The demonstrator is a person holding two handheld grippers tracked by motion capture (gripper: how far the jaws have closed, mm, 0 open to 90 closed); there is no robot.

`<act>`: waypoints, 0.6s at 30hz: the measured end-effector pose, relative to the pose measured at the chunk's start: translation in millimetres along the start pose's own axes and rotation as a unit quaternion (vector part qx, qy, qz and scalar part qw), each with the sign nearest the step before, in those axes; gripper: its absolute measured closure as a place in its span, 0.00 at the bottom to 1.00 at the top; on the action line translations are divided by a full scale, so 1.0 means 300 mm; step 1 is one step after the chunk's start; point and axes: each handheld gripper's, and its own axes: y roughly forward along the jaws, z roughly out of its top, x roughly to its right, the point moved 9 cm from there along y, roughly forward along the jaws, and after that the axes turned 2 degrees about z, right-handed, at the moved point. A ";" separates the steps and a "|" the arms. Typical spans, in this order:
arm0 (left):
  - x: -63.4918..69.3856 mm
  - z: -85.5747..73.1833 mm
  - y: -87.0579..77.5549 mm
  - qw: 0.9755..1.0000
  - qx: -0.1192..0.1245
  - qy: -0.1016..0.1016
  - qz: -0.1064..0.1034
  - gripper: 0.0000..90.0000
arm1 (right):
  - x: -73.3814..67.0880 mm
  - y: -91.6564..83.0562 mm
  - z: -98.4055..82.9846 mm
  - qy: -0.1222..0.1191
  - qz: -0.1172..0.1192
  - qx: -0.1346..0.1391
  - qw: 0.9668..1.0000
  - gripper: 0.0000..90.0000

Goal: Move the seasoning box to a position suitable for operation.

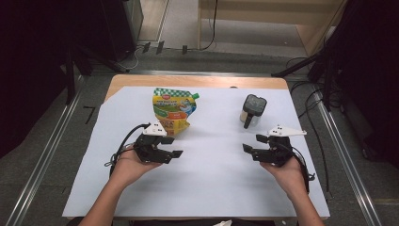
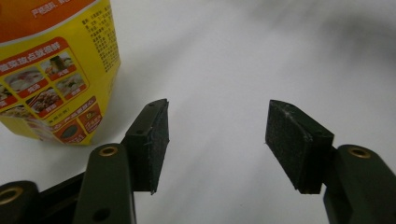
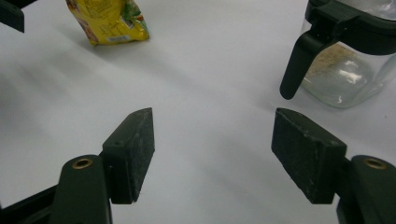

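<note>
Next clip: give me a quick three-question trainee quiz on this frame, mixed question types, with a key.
1. True or false: the left gripper is shut on the yellow pouch.
2. Which thing stands nearer the right gripper? A) the yellow pouch B) the glass jar with a black lid C) a red cup
3. Fill in: both things stand on a ____ sheet that covers the table.

Key
1. False: its jaws stand apart over bare sheet, with the pouch off to one side.
2. B: the jar, with a pale powder low inside, stands just beyond that gripper.
3. White.
</note>
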 end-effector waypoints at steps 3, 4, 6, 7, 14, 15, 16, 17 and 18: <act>-0.001 0.000 -0.001 1.000 0.004 -0.001 -0.005 0.43 | 0.003 0.006 -0.008 -0.010 -0.005 -0.008 1.000 0.36; -0.004 0.000 -0.004 1.000 0.006 -0.003 -0.005 0.42 | 0.003 0.007 -0.008 -0.009 -0.005 -0.009 1.000 0.36; -0.009 0.001 -0.007 1.000 0.008 -0.009 -0.004 0.42 | 0.002 0.008 -0.008 -0.012 -0.002 -0.009 1.000 0.38; -0.013 0.000 -0.009 1.000 0.006 -0.010 -0.001 0.42 | 0.002 0.008 -0.007 -0.014 -0.002 -0.009 1.000 0.38; -0.012 -0.002 -0.004 1.000 0.000 -0.009 0.000 0.41 | 0.008 -0.002 -0.002 -0.026 -0.007 -0.006 1.000 0.41; -0.011 -0.002 -0.004 1.000 0.000 -0.008 0.000 0.41 | 0.010 -0.003 -0.001 -0.027 -0.007 -0.005 1.000 0.41; -0.010 -0.002 -0.004 1.000 0.000 -0.007 0.000 0.41 | 0.012 -0.004 0.000 -0.027 -0.008 -0.006 1.000 0.41; -0.009 -0.001 -0.005 1.000 0.000 -0.007 0.000 0.41 | 0.014 -0.004 0.000 -0.026 -0.008 -0.006 1.000 0.41; -0.009 0.000 -0.006 1.000 0.003 -0.007 -0.001 0.41 | 0.016 -0.005 0.001 -0.028 -0.008 -0.006 1.000 0.42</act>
